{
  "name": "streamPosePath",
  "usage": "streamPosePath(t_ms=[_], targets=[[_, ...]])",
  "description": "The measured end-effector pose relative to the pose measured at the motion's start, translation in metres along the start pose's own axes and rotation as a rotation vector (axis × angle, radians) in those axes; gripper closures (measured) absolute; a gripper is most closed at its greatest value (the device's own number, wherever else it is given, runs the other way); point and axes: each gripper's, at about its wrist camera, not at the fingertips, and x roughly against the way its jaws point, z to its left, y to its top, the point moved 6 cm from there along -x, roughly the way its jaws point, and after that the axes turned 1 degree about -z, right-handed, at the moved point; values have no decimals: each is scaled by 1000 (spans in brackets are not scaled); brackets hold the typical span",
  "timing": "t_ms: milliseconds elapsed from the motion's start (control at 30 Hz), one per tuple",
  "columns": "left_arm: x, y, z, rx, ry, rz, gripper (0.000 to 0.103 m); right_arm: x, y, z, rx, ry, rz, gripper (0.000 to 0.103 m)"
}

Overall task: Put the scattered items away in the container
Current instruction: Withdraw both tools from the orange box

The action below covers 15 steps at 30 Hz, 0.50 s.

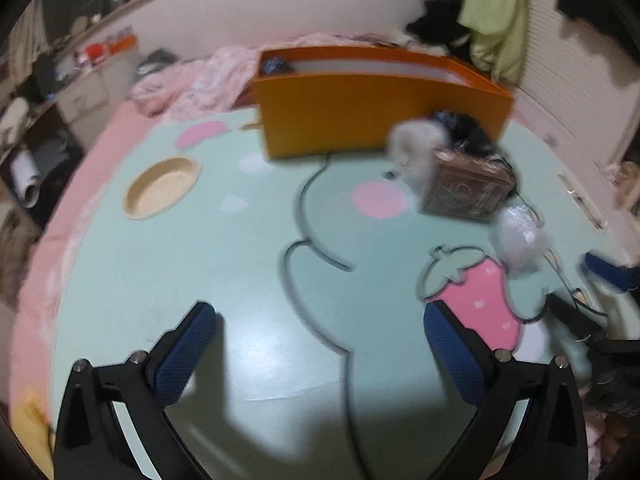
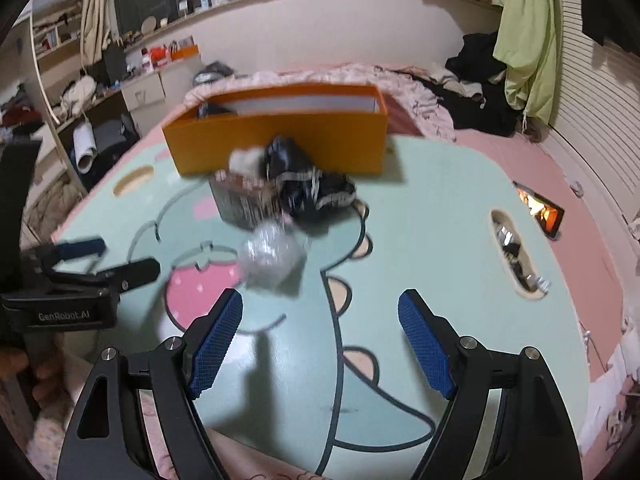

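Note:
An orange box (image 1: pixel 360 120) (image 2: pixel 280 144) stands at the far side of a mint-green cartoon table (image 1: pixel 200 272) (image 2: pixel 432 240), with a dark item in its left end. In front of it lie a brown patterned box (image 1: pixel 468 188) (image 2: pixel 244 200), a white fluffy item (image 1: pixel 412 152) (image 2: pixel 244 160), a black shiny bundle (image 1: pixel 468 132) (image 2: pixel 308 184) and a clear crumpled plastic ball (image 1: pixel 520 236) (image 2: pixel 272 256). My left gripper (image 1: pixel 320 320) is open and empty over the table; it also shows at the left of the right wrist view (image 2: pixel 116 258). My right gripper (image 2: pixel 320 308) is open and empty, just short of the plastic ball.
The table has a round recess (image 1: pixel 162 188) at the left and an oval slot (image 2: pixel 516 256) with small items at the right. A lit phone (image 2: pixel 540 212) lies on the pink bedding (image 2: pixel 520 160). Clothes are piled behind the box. Shelves and a desk stand at the left.

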Motion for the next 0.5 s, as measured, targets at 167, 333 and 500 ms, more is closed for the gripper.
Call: streamPosePath(t_ms=[167,333,500], targets=[[-2,-1,4,8,-7,-10,0,-7,-9,1,27,-22,10,16],[-2,-1,3,7,-8,-12,0,-7,-12,1,27,-23,6,13],[-1,-1,3,5,-9,-13,0,-9,-12,4,33,-16,11,5]])
